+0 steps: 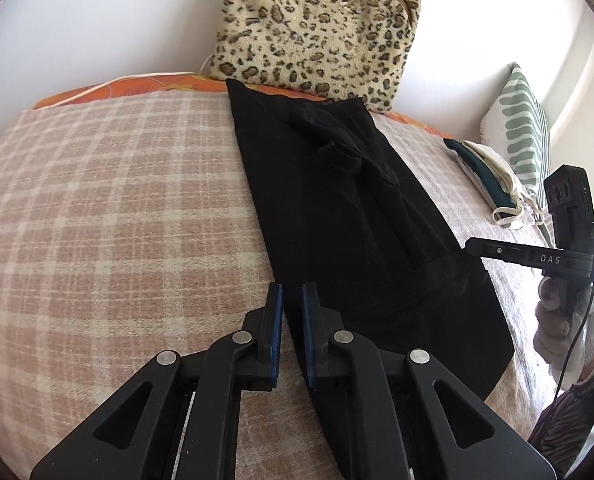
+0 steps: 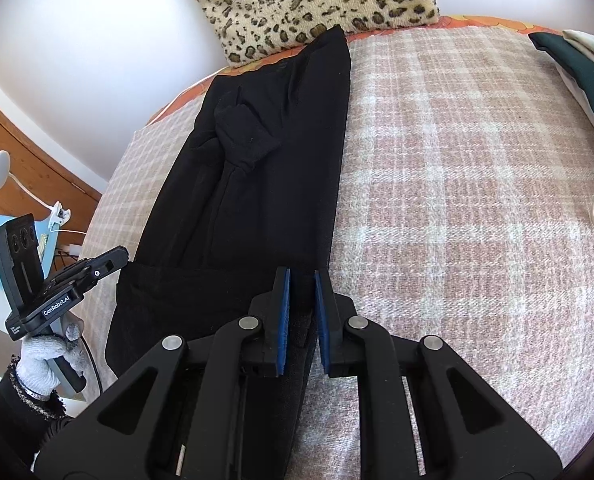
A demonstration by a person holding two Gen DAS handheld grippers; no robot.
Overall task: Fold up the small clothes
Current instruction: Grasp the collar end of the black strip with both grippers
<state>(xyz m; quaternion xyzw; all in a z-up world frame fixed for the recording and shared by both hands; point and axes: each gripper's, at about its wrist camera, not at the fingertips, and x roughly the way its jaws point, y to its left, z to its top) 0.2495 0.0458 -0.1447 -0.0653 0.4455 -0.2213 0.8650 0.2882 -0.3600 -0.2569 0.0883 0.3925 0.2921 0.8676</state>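
A long black garment (image 1: pixel 329 200) lies lengthwise on a pink plaid blanket (image 1: pixel 97 200), folded narrow, with a sleeve bunched on top. Its near end is wider and crossed by a fold line. My left gripper (image 1: pixel 292 300) is shut on the garment's near left edge, with black cloth filling the narrow gap between the blue pads. My right gripper (image 2: pixel 301 284) is shut on the near right edge of the same garment (image 2: pixel 249 168), with dark fabric between its pads. Each gripper shows in the other view: the right one (image 1: pixel 471 245) and the left one (image 2: pixel 119 258), both at the garment's sides.
A leopard-print cushion (image 1: pixel 317 32) leans on the wall at the far end. To the right are a small pile of dark green and cream clothes (image 1: pixel 493 176) and a green-striped pillow (image 1: pixel 525 128). A white lamp (image 2: pixel 1 168) stands past the left edge. Gloved hands (image 2: pixel 45 360) hold both grippers.
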